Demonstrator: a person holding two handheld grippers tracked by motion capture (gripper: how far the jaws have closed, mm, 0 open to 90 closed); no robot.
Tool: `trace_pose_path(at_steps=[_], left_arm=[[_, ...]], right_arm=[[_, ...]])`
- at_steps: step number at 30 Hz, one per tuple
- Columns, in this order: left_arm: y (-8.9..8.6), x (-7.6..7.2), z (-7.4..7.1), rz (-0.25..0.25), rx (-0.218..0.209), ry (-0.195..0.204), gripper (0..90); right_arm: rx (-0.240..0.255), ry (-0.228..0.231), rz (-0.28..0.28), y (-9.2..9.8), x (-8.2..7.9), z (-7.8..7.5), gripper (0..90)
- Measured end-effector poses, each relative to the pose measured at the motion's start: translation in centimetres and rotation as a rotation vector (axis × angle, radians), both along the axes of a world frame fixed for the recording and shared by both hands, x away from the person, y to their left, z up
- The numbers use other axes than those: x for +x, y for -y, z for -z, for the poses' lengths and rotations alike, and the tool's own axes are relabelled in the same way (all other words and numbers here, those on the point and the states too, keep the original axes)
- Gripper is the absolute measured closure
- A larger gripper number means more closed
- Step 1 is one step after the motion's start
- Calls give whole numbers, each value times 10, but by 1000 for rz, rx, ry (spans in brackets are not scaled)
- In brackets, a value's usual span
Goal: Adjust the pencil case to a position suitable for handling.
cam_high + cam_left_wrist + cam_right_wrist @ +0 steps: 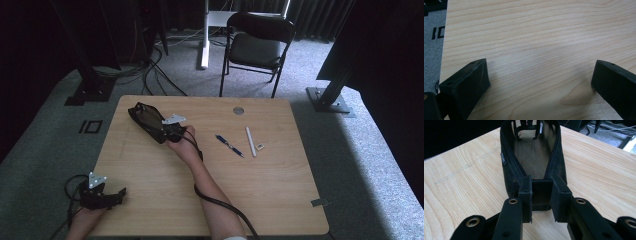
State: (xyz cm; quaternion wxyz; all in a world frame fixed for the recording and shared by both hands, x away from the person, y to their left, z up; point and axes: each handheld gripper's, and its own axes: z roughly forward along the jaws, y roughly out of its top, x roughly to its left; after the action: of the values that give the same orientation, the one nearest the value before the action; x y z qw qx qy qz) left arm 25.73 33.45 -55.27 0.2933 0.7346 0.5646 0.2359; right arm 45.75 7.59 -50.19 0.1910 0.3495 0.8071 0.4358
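Two jaws of your right gripper [541, 202] clamp the pouch [534, 162] end (left gripper [539, 82] gapes idle); next load the pen [229, 145].

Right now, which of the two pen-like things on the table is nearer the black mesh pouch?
The blue pen; the white stick lies on its far side from the black mesh pouch.

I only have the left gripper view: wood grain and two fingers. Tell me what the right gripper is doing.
Observer: The right gripper is closed on the near end of an open black mesh pouch.
Operator: Now list what else is lying around.
Observer: A blue pen, a white pen and a small white block lie to the pouch's right.
Operator: Say where my left gripper sits.
Observer: The left gripper is at the near left corner of the table, far from the pouch.
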Motion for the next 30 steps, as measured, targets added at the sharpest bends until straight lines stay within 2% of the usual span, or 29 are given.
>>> trace_pose_path(at_steps=[12,18,26,30], left_arm=[[0,0,0,0,-1,0,17],[0,0,0,-1,-2,0,17],[0,0,0,-1,-1,0,17],[0,0,0,-1,-2,0,17]], right_arm=[[-10,5,-16,5,-9,1,734],[5,0,-14,15,-16,3,733],[-3,0,-29,28,-25,5,734],[15,-5,-28,35,-31,5,734]])
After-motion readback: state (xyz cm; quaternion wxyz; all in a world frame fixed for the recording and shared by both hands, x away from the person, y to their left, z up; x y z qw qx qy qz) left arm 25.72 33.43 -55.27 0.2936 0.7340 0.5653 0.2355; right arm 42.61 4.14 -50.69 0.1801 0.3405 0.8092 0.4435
